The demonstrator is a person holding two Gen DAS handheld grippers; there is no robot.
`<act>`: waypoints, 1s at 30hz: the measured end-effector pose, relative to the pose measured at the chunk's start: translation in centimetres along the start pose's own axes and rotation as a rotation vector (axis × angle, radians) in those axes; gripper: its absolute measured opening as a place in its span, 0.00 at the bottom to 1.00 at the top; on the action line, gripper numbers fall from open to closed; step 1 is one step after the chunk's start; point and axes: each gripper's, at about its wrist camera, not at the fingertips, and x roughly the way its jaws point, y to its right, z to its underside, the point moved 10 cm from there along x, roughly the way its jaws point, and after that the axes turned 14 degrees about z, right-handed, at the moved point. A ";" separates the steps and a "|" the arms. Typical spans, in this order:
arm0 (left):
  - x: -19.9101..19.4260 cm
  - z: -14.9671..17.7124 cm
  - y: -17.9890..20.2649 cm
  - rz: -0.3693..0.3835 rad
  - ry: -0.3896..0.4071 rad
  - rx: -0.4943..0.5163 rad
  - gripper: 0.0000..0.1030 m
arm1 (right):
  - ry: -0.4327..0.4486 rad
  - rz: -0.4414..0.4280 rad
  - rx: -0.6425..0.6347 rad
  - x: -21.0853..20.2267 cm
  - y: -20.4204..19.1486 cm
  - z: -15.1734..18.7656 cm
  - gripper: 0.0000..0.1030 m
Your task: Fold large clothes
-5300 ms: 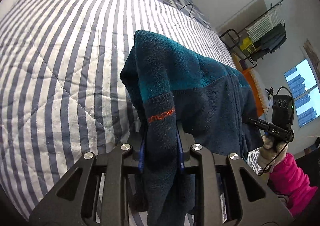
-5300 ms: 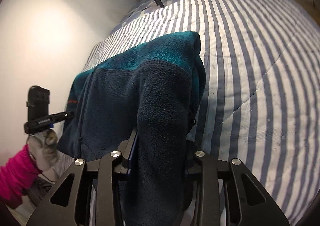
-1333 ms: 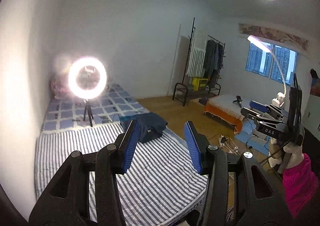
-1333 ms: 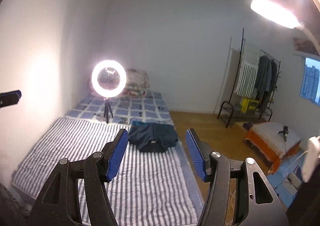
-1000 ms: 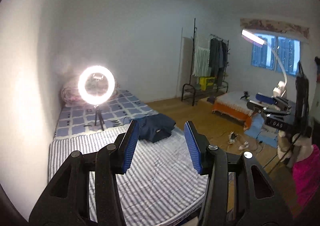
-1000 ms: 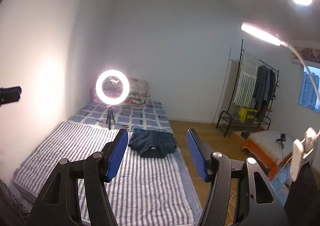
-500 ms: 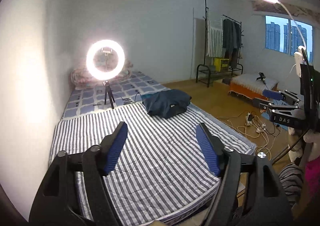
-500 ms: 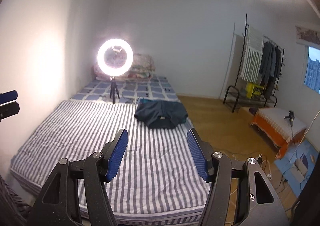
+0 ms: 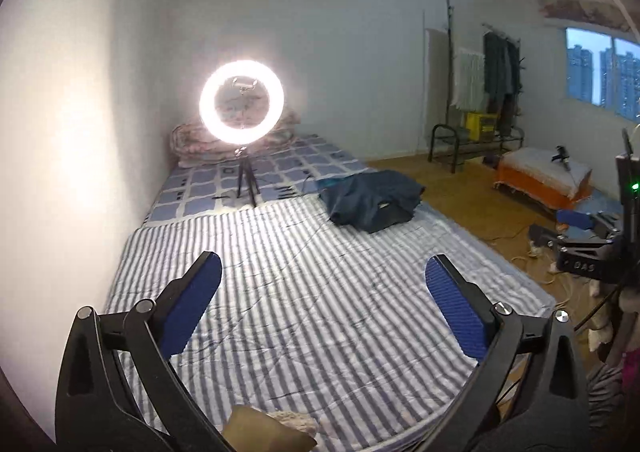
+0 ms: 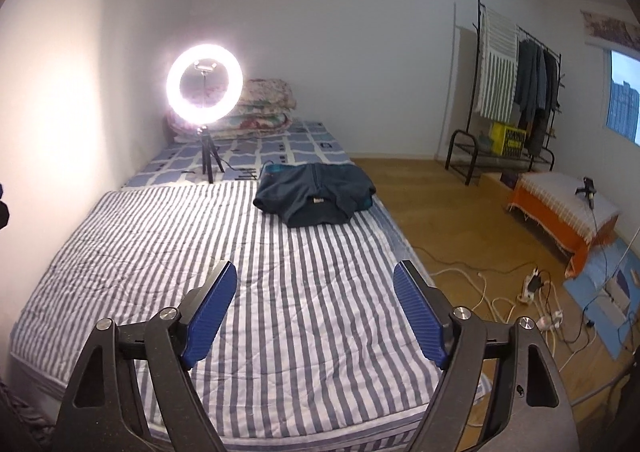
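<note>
On the striped bed (image 10: 168, 252), toward one o'clock, lies the folded blue fleece (image 10: 316, 198) (near the ring light (image 10: 205, 84)); left gripper (image 9: 324, 286) and right gripper (image 10: 316, 292), both empty, are opening.

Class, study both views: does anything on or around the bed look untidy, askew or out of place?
The folded dark fleece sits slightly askew at the striped bed's far right edge. On the floor, loose white cables lie tangled.

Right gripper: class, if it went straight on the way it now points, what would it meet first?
Probably the blue-and-white striped quilt on the bed: the right gripper, opening and empty, points at bare quilt, well short of the folded navy fleece jacket.
</note>
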 end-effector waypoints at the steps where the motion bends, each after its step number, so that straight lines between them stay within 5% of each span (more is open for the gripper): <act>1: 0.5 0.2 -0.4 -0.009 -0.010 0.000 1.00 | -0.006 0.005 0.006 0.4 0.0 0.3 0.79; 15: 3.7 3.2 -2.2 -0.029 -0.095 -0.028 1.00 | -0.066 0.009 -0.011 3.1 -0.4 1.9 0.80; 30: 3.5 3.0 -2.6 -0.030 -0.091 -0.038 1.00 | -0.070 0.015 0.019 3.7 0.3 1.6 0.80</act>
